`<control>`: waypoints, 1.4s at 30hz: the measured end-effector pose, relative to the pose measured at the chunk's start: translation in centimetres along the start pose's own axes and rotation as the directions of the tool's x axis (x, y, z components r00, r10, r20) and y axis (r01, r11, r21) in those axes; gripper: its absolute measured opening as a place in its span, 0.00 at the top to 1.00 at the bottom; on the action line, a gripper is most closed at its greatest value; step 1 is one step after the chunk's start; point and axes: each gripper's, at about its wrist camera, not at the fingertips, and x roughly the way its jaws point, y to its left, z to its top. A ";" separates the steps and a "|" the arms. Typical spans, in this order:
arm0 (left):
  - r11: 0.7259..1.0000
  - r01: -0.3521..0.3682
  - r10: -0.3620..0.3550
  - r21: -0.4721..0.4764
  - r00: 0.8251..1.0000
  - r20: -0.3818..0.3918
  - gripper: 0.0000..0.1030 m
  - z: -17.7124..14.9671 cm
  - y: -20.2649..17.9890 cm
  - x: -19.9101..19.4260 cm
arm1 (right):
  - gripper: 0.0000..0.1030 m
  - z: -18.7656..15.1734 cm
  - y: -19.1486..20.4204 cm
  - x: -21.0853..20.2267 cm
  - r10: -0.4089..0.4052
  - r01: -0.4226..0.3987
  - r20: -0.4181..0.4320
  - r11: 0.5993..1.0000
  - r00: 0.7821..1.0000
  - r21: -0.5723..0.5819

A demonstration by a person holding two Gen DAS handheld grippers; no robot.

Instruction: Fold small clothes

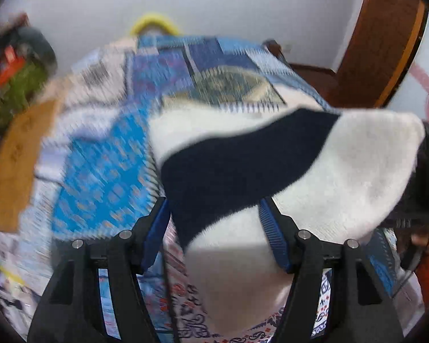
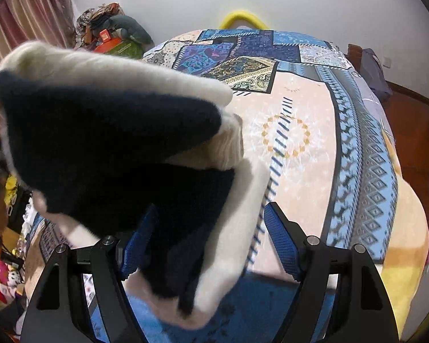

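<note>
A small knit garment, white with a wide navy band [image 1: 243, 168], hangs in the air above the bed and fills the middle of the left wrist view. It also shows in the right wrist view [image 2: 105, 131], bunched at the left. My left gripper [image 1: 214, 225] has its jaws wide apart, with the garment draped between and over its blue pads [image 1: 274, 234]. My right gripper [image 2: 211, 237] also has its jaws wide apart; the garment lies over its left pad [image 2: 134, 245] and between the fingers. Whether either pad pinches cloth is hidden.
The bed is covered with a blue patchwork spread [image 2: 314, 120] [image 1: 105, 177]. A yellow hoop [image 2: 243, 17] is at the far end. A pile of bags and clothes [image 2: 111, 31] is at far left. A wooden door [image 1: 380, 43] and a brown floor [image 2: 414, 131] are at the right.
</note>
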 end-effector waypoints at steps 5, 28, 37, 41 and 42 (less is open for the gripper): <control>0.999 0.030 -0.031 0.013 0.999 0.010 0.37 -1.5 0.4 0.7 | 0.28 1.7 -0.6 1.9 -0.028 0.028 -0.012 0.999 1.000 -0.034; 0.997 -0.031 0.023 0.075 0.993 0.112 0.37 -4.0 -0.8 -3.0 | 0.28 3.2 1.1 -5.7 0.046 -0.046 0.114 0.999 0.992 0.002; 0.997 0.016 -0.023 0.080 0.997 0.080 0.31 -7.0 -0.3 -4.3 | 0.51 0.7 4.4 -3.0 0.126 -0.125 0.022 0.992 0.992 -0.008; 0.990 -0.032 0.027 0.137 0.999 0.036 0.31 -8.4 -1.2 -3.3 | 0.76 -0.2 5.0 -2.6 0.128 -0.128 0.009 0.992 0.992 -0.020; 0.989 -0.044 0.041 0.139 0.999 0.026 0.31 -8.6 -1.2 -3.0 | 0.82 -0.2 5.1 -2.8 0.133 -0.133 0.009 0.991 0.991 -0.017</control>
